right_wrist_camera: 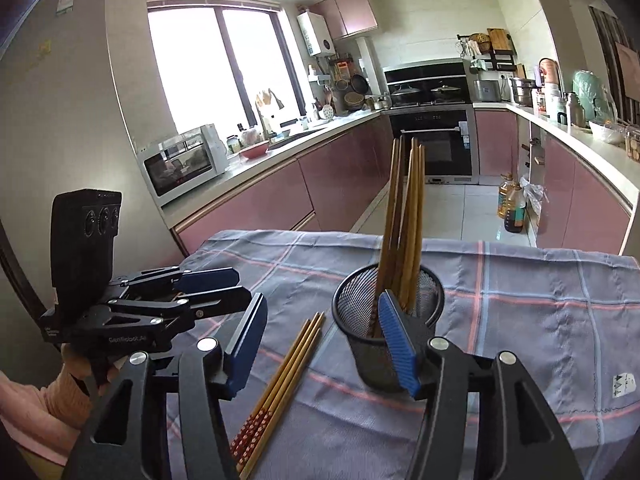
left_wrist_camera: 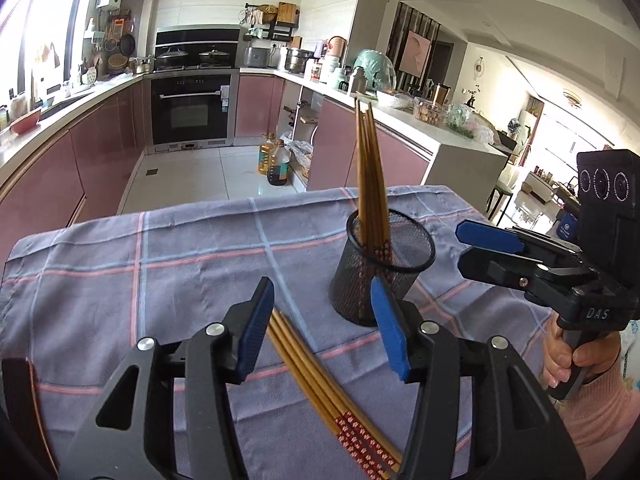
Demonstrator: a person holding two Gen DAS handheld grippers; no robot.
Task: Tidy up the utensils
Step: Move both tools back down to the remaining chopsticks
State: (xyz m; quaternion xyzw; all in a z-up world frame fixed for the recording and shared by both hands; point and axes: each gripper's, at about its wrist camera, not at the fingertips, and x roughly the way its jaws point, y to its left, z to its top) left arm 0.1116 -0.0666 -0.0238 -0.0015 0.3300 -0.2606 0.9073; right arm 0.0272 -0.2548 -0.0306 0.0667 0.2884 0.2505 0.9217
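With one bundle already upright in the black mesh cup (left_wrist_camera: 382, 276) mid-desk, left gripper (left_wrist_camera: 324, 328) and right gripper (right_wrist_camera: 328, 340) fingers stand half-open, empty, above loose bamboo chopsticks (left_wrist_camera: 320, 380) awaiting collection near the desk's front edge.

A mesh cup (left_wrist_camera: 382, 276) stood on the cloth (left_wrist_camera: 160, 280) that covered the table, with a bundle of chopsticks (left_wrist_camera: 370, 184) standing in it, leaning against its rim. A second set of loose chopsticks (left_wrist_camera: 320, 384) lay flat on the cloth just beside the cup, on its left in the right wrist view. The left gripper (left_wrist_camera: 324, 332) hung above those loose chopsticks, and the right gripper (right_wrist_camera: 322, 340) sat right of it, near the cup. Behind the table ran the kitchen floor, with oil bottles (left_wrist_camera: 276, 160) standing on it, and counters along both sides.
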